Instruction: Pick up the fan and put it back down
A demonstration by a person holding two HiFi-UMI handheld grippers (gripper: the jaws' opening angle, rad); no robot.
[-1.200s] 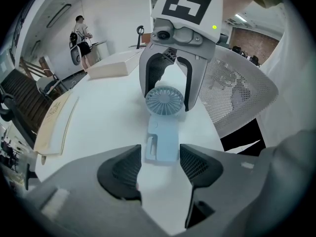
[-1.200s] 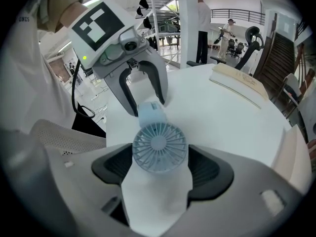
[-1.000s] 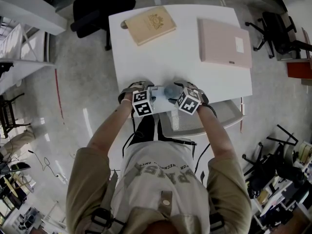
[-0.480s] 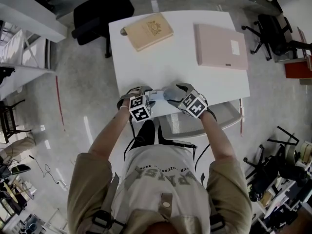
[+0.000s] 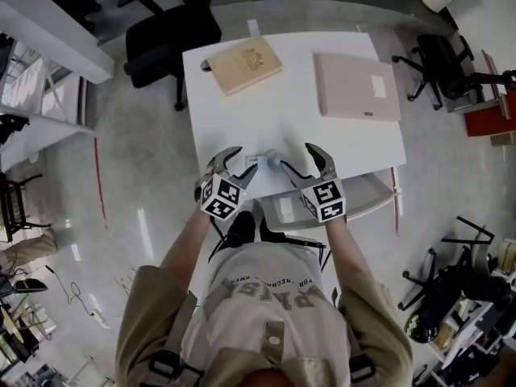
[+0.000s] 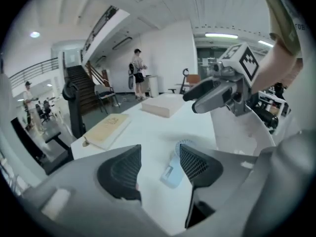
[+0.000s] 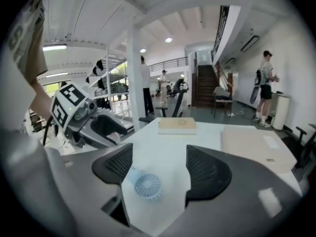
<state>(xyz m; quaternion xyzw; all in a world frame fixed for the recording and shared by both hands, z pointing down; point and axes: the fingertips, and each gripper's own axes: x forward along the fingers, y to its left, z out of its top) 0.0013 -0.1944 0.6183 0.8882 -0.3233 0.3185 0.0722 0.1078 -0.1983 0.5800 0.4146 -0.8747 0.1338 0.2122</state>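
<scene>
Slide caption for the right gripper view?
Right claw open above the small blue fan lying on the white table, left claw alongside.

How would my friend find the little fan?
On the white rectangular table, between the left gripper and right gripper, lies the small pale blue plastic fan. Unlike the tan book and pink flat box beyond, it has a round grille.

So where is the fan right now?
In the head view the fan lies on the white table near the person's edge, between the left tongs and the right tongs, both open and clear of it.
</scene>
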